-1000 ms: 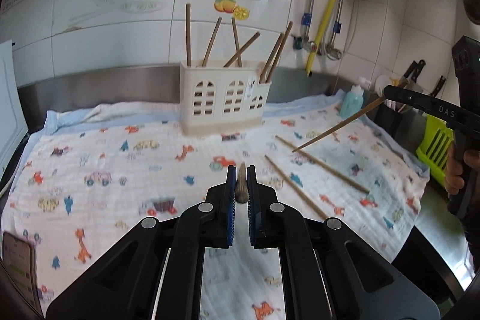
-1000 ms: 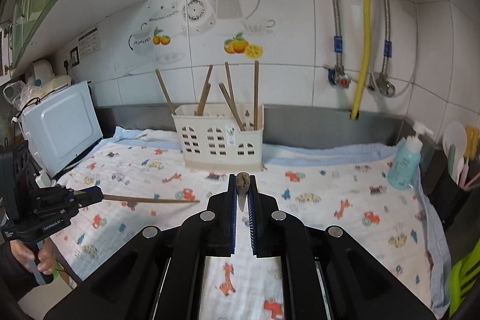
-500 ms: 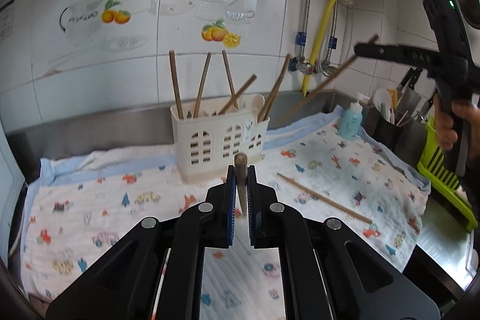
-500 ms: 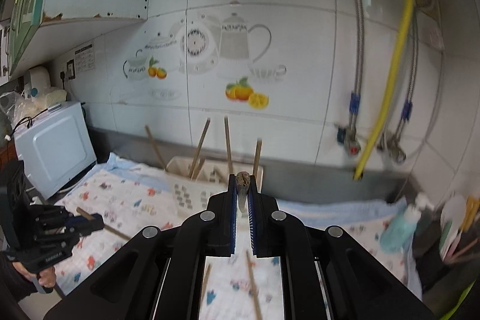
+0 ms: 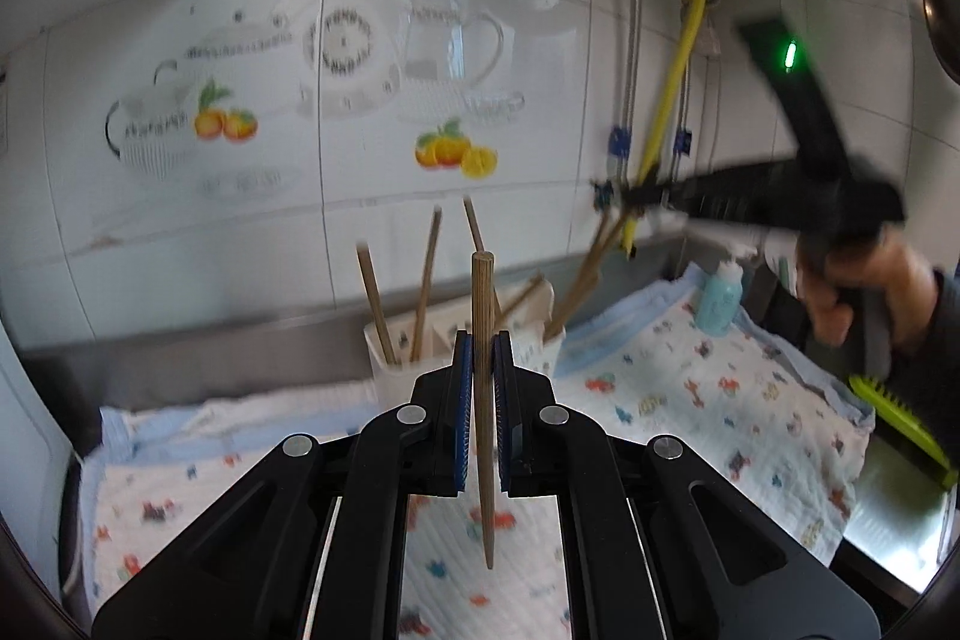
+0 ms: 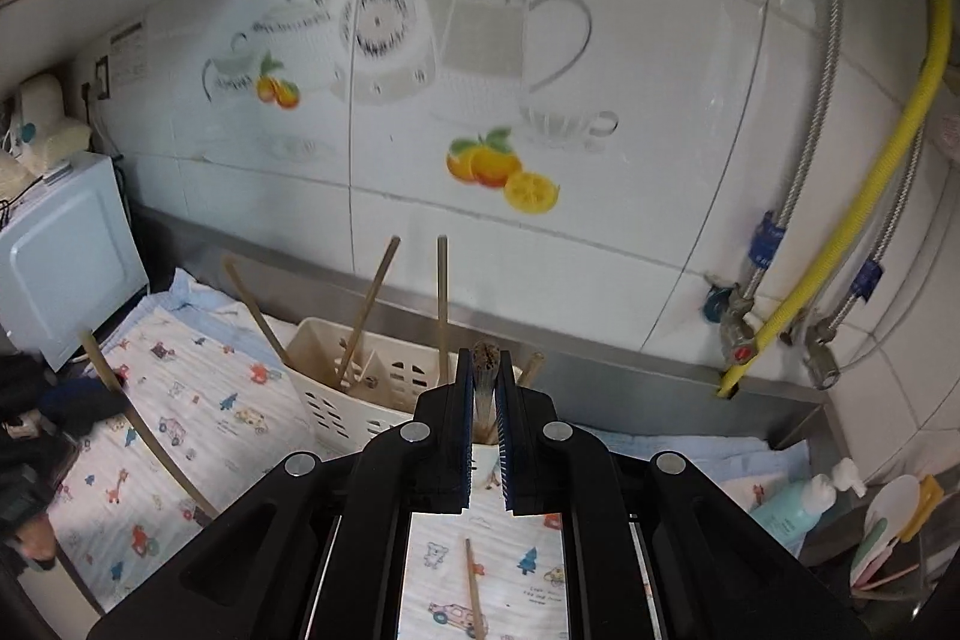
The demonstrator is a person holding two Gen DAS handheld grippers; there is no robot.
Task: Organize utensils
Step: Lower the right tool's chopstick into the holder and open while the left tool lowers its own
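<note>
My left gripper (image 5: pixel 480 340) is shut on a wooden chopstick (image 5: pixel 483 400) held upright, in front of the white slotted holder (image 5: pixel 384 349) that has several chopsticks standing in it. My right gripper (image 6: pixel 486 358) is shut on another chopstick (image 6: pixel 485 388), seen end-on, above the holder (image 6: pixel 336 400). In the left wrist view the right gripper (image 5: pixel 618 199) hangs blurred over the holder's right end with its chopstick (image 5: pixel 585 280) slanting down into it. In the right wrist view the left gripper's chopstick (image 6: pixel 144 430) shows at the left. One loose chopstick (image 6: pixel 474 586) lies on the printed cloth (image 6: pixel 198 400).
A teal soap bottle (image 5: pixel 720 298) stands at the cloth's right end and a green rack (image 5: pixel 900 418) lies beyond it. A white microwave (image 6: pixel 60 250) is at the far left. A yellow hose (image 6: pixel 852 214) and metal pipes run down the tiled wall.
Both grippers have risen and tilted up. The right gripper has swung its chopstick over the holder's right end. The left chopstick now stands upright nearer the holder.
</note>
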